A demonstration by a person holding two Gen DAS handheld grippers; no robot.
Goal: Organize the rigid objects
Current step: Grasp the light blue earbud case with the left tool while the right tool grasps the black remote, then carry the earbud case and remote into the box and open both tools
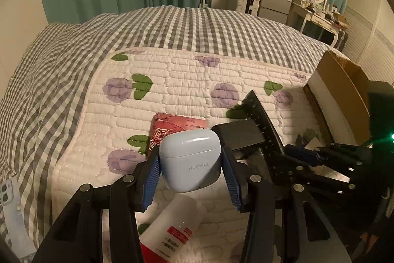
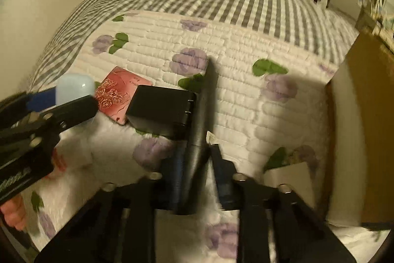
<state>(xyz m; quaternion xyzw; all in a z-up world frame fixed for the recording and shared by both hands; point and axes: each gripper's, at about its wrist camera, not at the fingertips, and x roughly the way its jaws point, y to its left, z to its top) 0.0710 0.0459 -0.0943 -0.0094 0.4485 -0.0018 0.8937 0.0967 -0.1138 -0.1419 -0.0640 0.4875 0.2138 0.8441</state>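
Note:
My left gripper (image 1: 190,164) is shut on a pale blue Huawei earbud case (image 1: 189,159) and holds it above the quilted floral mat (image 1: 184,80). The case also shows in the right wrist view (image 2: 73,88), at the left. My right gripper (image 2: 197,159) is shut on a black ruler (image 2: 202,115) that points away from me; it also shows in the left wrist view (image 1: 261,120). A black charger block (image 2: 160,110) lies beside the ruler. A red rose-patterned box (image 2: 118,95) lies left of the charger.
A white bottle with a red label (image 1: 177,231) lies under my left gripper. An open cardboard box (image 1: 342,95) stands at the mat's right edge. A white phone (image 1: 9,208) lies at the far left on the grey checked bedcover (image 1: 172,26).

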